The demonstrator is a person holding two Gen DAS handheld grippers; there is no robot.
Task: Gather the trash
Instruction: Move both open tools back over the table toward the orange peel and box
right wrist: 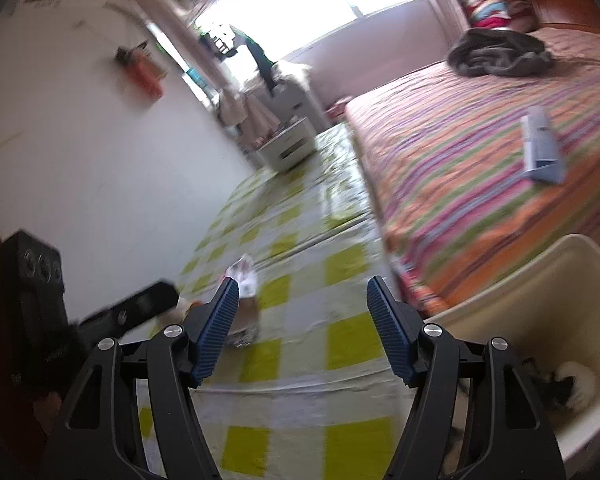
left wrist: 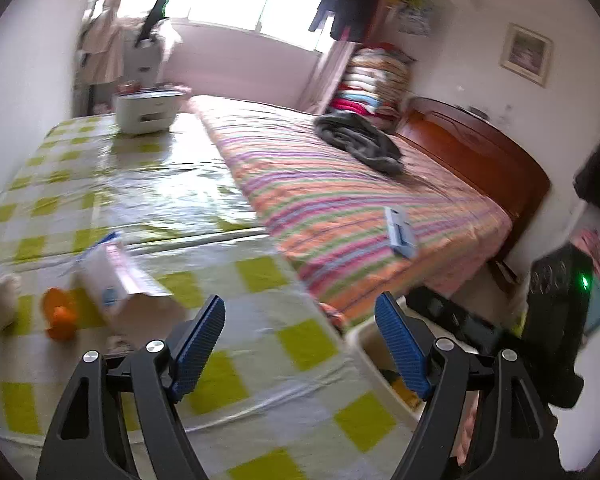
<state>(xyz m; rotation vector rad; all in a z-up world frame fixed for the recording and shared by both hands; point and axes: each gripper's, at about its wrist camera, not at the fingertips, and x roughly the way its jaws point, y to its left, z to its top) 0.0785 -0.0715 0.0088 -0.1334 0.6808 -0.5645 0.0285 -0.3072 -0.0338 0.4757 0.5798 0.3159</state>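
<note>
Both claws are standing wide with nothing between their blue ribbed pads. Left gripper [left wrist: 300, 320] is hovering at the lower centre of its frame over the green-and-white checked cloth [left wrist: 260, 272]. At the lower left of that view, trash is lying on the cloth: a torn white carton [left wrist: 116, 280], an orange scrap [left wrist: 60, 318] just beside it, and a pale crumpled wad [left wrist: 2, 300] at the frame's edge. A cream bin [left wrist: 374, 350] is showing at the lower right, past the right finger.

Right gripper [right wrist: 302, 304] is hanging over the same checked cloth [right wrist: 346, 344]; the carton [right wrist: 244, 280] is lying partly behind its left pad [right wrist: 216, 332]. The bin [right wrist: 548, 292] is filling the lower right, with dark and white litter inside. On the striped bedspread [right wrist: 460, 152] at the upper right, a blue-and-white box [right wrist: 542, 150] is lying flat.
</note>
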